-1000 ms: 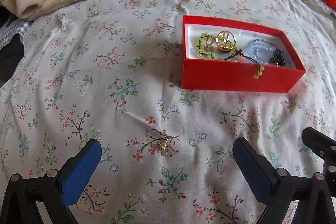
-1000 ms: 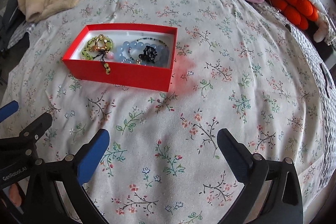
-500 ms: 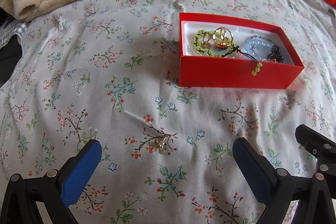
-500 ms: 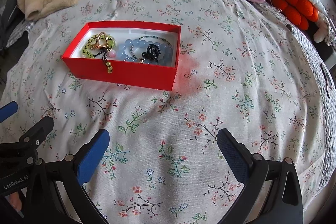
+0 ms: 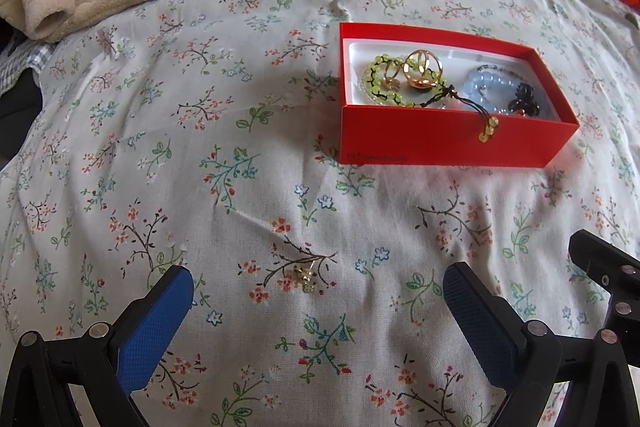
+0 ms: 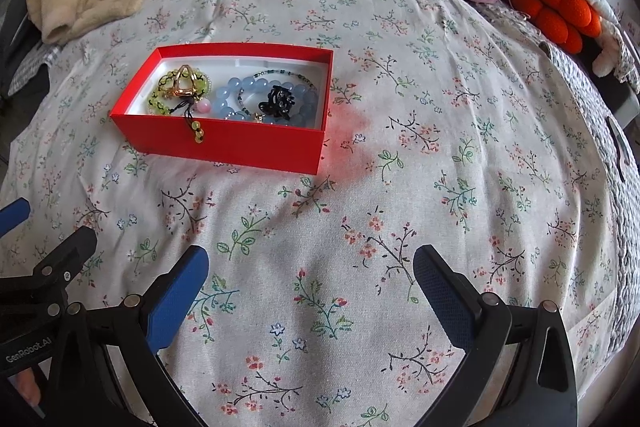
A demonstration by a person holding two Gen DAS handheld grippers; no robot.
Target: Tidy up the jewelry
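Left claw point(image 5: 316, 291) advanced, spread, straddling small gold piece point(image 5: 305, 274); right claw point(image 6: 310, 281) spread, empty. Risk: bedspread point(image 5: 200, 147) snagging, piece slipping.

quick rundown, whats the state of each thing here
left tongs: open, empty
right tongs: open, empty
red box: lidless, holding jewelry
green bracelet: in box, tassel over front wall
blue bracelet: in box
small gold piece: loose on bedspread, between left tongs
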